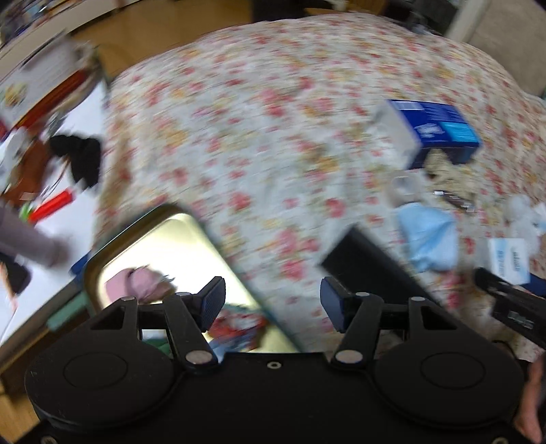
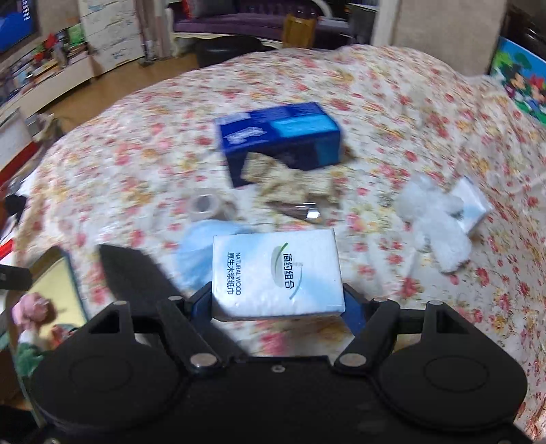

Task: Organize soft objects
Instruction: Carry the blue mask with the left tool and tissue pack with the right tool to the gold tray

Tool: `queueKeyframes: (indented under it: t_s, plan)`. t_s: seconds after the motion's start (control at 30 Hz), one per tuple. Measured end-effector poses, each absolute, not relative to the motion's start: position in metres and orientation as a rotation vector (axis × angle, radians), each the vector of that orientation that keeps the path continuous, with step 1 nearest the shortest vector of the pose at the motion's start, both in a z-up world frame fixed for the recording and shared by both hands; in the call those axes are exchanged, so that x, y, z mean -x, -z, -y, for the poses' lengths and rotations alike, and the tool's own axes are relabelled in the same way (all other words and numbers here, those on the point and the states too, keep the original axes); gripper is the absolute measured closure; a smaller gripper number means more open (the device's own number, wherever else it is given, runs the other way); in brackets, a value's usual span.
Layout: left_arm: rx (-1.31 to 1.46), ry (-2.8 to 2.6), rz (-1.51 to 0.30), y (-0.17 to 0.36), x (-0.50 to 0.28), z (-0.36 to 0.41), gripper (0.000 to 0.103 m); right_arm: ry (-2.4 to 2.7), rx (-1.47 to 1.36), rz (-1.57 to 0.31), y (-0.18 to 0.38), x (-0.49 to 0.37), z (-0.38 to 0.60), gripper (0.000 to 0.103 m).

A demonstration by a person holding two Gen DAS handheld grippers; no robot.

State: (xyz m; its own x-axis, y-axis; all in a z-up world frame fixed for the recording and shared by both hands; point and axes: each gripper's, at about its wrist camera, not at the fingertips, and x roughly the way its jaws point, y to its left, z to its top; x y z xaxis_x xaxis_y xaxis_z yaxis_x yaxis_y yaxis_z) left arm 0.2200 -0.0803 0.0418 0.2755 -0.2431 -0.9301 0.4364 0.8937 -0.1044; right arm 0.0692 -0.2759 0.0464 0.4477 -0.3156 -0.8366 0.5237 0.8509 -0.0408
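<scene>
A bed (image 2: 375,102) under a floral cover of pink and yellow blossoms fills most of both views. Beyond it lies a wooden floor (image 2: 112,85). A low white shelf (image 2: 51,82) crowded with books runs along the left wall, beside a pale panelled cabinet (image 2: 109,30). A dark purple sofa (image 2: 232,20) stands at the far wall. A bright cartoon picture (image 2: 522,82) leans at the right.

"NATURAL WOOD" on white tissue pack (image 2: 277,275)
</scene>
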Motion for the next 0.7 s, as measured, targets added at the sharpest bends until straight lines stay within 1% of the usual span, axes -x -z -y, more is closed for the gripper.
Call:
queueKeyframes:
  t_s: [0.33,0.47,0.7]
  plan:
    - [-0.066,0.274,-1.273,0.009,-0.242,-0.012,0.045,0.320,-0.167,-1.001,-0.060,-0.090,0.181,0.030]
    - [-0.003,0.219,-1.282,0.028,-0.254,-0.037,0.045,0.245,-0.154,-1.031,-0.055,-0.105,0.149,0.030]
    - [0.055,0.170,-1.315,0.064,-0.271,-0.057,0.046,0.163,-0.123,-1.099,-0.034,-0.133,0.106,0.030]
